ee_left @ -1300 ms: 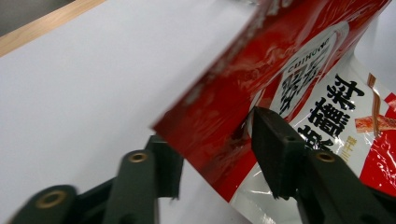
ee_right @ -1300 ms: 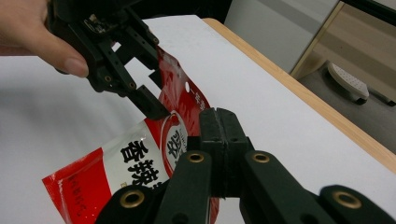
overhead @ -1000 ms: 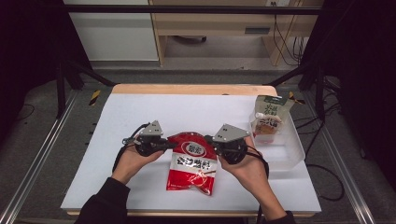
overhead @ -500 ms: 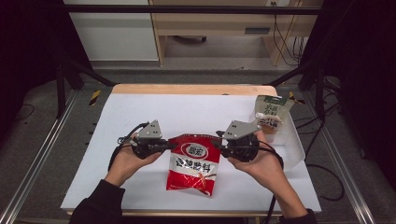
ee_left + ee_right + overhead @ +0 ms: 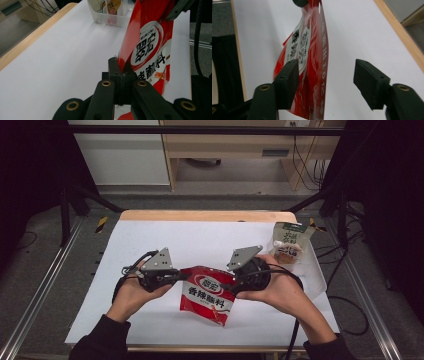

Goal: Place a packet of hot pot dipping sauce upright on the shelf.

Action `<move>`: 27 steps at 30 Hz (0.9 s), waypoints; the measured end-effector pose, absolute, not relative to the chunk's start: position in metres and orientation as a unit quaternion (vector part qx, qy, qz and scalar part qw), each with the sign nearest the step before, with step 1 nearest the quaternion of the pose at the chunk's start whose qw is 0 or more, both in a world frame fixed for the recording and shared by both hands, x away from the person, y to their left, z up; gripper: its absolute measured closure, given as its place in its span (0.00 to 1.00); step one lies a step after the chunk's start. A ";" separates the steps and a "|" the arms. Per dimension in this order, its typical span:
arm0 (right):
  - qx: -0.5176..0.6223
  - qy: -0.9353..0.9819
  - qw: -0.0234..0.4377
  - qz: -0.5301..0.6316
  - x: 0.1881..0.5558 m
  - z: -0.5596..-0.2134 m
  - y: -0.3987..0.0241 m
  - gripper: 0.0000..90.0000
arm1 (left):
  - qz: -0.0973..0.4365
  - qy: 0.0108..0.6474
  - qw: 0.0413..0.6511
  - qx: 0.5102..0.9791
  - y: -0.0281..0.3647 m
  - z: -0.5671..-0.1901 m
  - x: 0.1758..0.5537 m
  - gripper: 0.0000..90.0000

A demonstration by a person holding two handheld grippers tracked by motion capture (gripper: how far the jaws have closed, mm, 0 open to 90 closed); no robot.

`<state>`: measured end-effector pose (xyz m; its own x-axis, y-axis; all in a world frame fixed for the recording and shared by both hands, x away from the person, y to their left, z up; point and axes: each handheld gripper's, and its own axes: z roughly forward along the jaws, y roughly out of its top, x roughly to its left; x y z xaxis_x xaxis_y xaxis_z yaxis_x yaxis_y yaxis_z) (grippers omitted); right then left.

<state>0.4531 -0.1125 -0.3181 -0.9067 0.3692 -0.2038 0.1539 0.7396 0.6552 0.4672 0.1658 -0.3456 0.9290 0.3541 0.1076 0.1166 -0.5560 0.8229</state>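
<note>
A red seasoning pouch (image 5: 209, 292) with white Chinese lettering hangs upright over the white table top, held by its upper edge. My left gripper (image 5: 176, 276) is shut on the pouch's upper left corner; in the left gripper view the jaws (image 5: 121, 68) pinch the red edge of the pouch (image 5: 150, 47). My right gripper (image 5: 235, 279) is at the upper right corner. Its jaws (image 5: 328, 75) stand wide open, and the pouch (image 5: 312, 50) hangs between them, close to the left jaw.
A clear plastic bin (image 5: 312, 270) stands at the table's right edge and holds a green-and-tan snack bag (image 5: 289, 244). The bin (image 5: 110, 18) also appears far off in the left gripper view. White paper covers the table, with a wooden strip along the far edge.
The right hand drifted a little to the right, then came back toward the pouch's corner. The left gripper has kept its hold and barely moved.
</note>
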 end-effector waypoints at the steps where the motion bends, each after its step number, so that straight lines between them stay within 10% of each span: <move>1: 0.141 0.922 0.155 0.326 0.454 -0.318 -0.111 0.47 | 0.134 0.136 0.452 0.872 0.166 -0.345 0.467 1.00; 17: 0.133 0.946 0.122 0.270 0.459 -0.315 -0.097 0.92 | 0.136 0.133 0.457 0.869 0.169 -0.340 0.464 1.00; 27: 0.135 0.944 0.132 0.272 0.464 -0.308 -0.097 0.99 | 0.137 0.137 0.467 0.863 0.170 -0.339 0.465 1.00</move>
<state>0.4636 -0.0974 -0.3082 -0.9289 0.3257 -0.1762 0.1820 0.8158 0.5490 0.4653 0.1702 -0.3386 0.9251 0.3641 0.1076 0.1092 -0.5267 0.8430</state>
